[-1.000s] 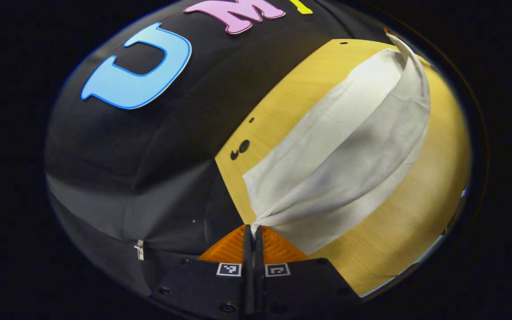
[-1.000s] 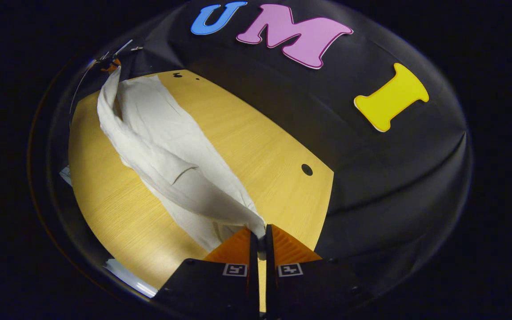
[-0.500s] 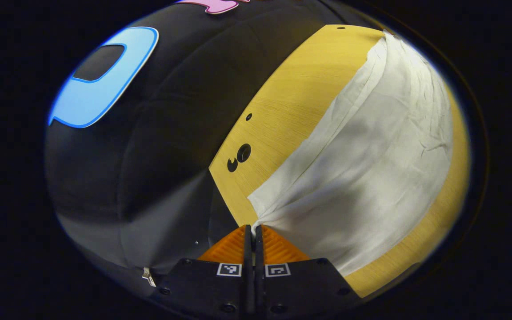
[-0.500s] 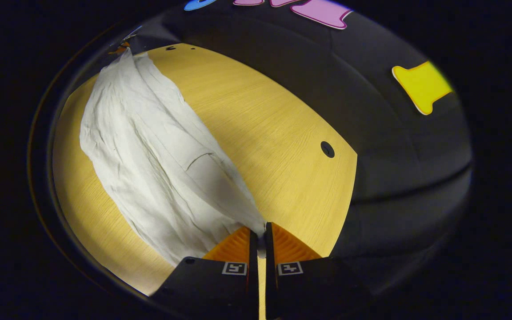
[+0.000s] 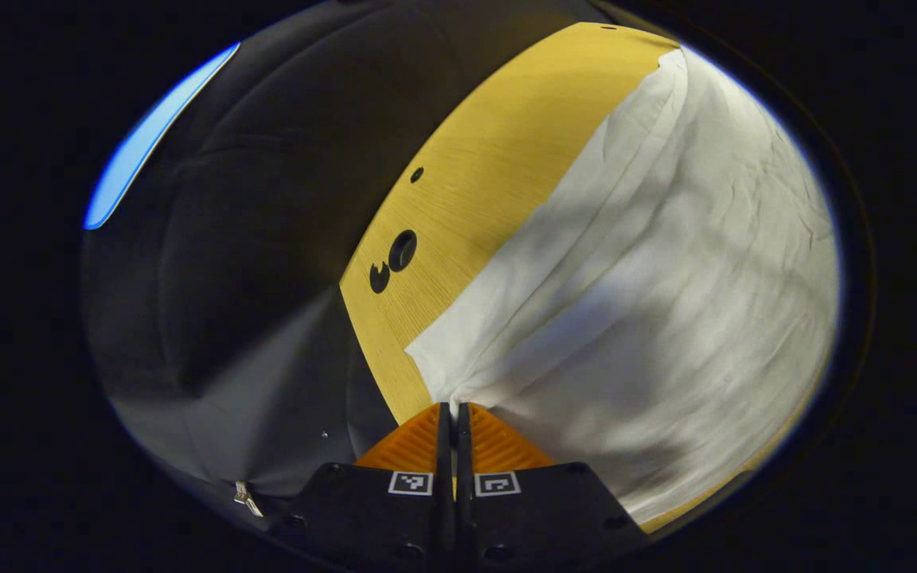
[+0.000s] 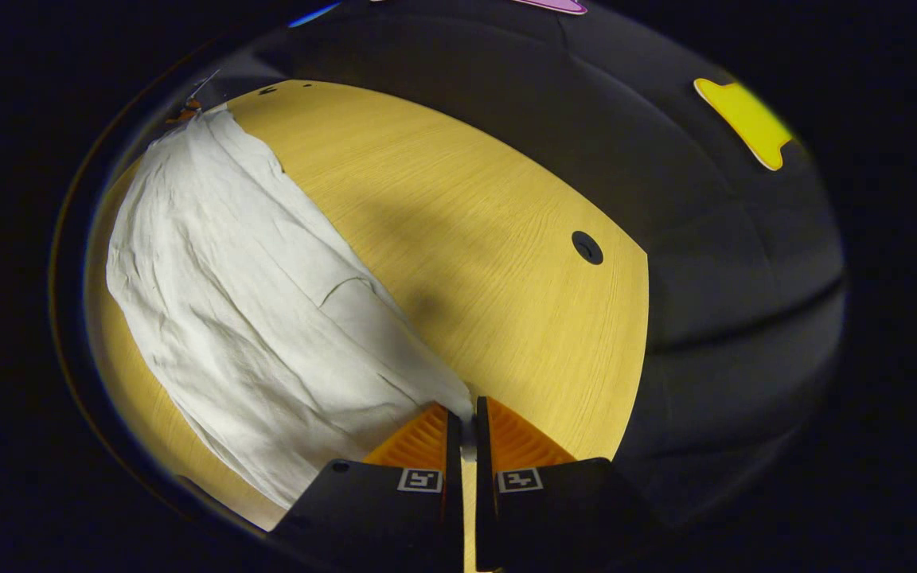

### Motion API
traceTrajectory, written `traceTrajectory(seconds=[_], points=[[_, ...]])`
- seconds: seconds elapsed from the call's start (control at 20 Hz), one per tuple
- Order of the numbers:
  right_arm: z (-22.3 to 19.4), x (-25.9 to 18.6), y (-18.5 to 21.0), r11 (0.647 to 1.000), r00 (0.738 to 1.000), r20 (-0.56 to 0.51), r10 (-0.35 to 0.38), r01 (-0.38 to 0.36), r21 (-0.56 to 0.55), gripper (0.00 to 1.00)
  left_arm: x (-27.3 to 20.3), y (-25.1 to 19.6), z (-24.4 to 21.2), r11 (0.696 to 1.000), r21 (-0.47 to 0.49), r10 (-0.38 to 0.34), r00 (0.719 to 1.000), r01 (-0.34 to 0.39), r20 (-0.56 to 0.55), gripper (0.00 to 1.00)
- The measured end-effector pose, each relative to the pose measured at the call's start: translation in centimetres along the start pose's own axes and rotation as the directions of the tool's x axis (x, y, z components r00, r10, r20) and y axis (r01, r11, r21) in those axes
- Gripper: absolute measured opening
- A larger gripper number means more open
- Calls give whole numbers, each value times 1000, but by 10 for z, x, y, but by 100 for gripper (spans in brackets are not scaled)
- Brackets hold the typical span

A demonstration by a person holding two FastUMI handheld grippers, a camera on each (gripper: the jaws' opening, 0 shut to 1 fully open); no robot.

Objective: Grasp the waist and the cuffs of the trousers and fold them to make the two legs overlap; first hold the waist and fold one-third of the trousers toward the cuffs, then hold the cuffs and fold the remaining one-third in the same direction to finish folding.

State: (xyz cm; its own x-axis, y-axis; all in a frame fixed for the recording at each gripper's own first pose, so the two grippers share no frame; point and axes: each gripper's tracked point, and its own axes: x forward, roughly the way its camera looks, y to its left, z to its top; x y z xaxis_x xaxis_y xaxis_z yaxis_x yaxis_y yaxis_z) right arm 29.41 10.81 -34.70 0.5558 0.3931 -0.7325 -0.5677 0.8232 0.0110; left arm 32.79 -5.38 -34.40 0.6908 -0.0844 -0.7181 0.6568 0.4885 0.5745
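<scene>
In the left gripper view, the left tool (image 5: 452, 407) sits at six o'clock with its fingers pressed together on a pinched corner of the white trousers (image 5: 649, 302). From that pinch the cloth fans out toward two o'clock, lying wrinkled over the wooden counter (image 5: 498, 159); bare wood shows toward twelve o'clock, with two dark holes (image 5: 393, 261) near the counter's edge at ten o'clock. In the right gripper view, the right tool (image 6: 466, 410) at six o'clock is likewise clamped on a corner of the trousers (image 6: 243, 294), which spread from there toward ten o'clock across the counter (image 6: 490, 231). A single round hole (image 6: 587, 247) lies in the bare wood at two o'clock, well apart from the cloth. At the far end, near eleven o'clock, the other tool (image 6: 185, 111) shows small at the cloth's tip.
</scene>
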Motion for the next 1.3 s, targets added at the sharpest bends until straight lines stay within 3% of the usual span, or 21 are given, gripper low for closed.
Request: traceTrajectory(seconds=[0.1,0.2,0.3,0.35,0.45,0.55,0.65,0.7,0.75,0.8,1.0,1.1,1.2,1.3], points=[[-3,-3,-4,999,1000,-12,-3,4,50,11,6,-2,-5,1000,-13,13,1000,-13,-20,5],[-4,-2,-9,993,1000,-23,-14,16,116,17,13,-5,-9,1000,-30,6,999,-7,-40,5],[-1,-7,-21,986,997,-1,-72,71,152,28,14,-8,-6,997,-73,27,999,-28,-17,10],[2,-11,-26,979,994,20,-106,100,175,41,13,-12,-4,993,-110,32,999,-31,2,5],[6,-14,-25,964,985,55,-163,147,221,54,6,-11,-8,980,-192,61,998,-58,10,11],[10,-22,-23,946,973,99,-209,175,271,61,-5,-13,-12,959,-275,70,997,-62,22,41],[21,-39,-21,924,956,160,-246,181,338,61,-18,-16,-17,934,-355,59,998,-42,38,61],[29,-50,-19,912,948,195,-253,167,374,67,-28,-21,-21,921,-388,40,998,-21,41,71],[36,-59,-18,901,940,221,-260,154,405,80,-41,-25,-27,912,-411,17,999,0,38,74],[42,-72,-18,891,935,244,-258,133,434,82,-54,-31,-32,907,-421,-12,999,23,30,77],[46,-119,11,871,935,297,-195,25,491,82,-119,-59,-61,935,-318,-175,984,155,-36,89],[30,-138,22,879,947,266,-179,32,477,82,-152,-68,-83,947,-250,-227,971,201,-80,97],[6,-155,29,877,960,209,-187,67,476,82,-179,-79,-108,939,-237,-287,947,249,-142,97],[-11,-172,41,821,969,167,-183,57,569,82,-201,-88,-122,917,-301,-322,930,261,-176,97]])
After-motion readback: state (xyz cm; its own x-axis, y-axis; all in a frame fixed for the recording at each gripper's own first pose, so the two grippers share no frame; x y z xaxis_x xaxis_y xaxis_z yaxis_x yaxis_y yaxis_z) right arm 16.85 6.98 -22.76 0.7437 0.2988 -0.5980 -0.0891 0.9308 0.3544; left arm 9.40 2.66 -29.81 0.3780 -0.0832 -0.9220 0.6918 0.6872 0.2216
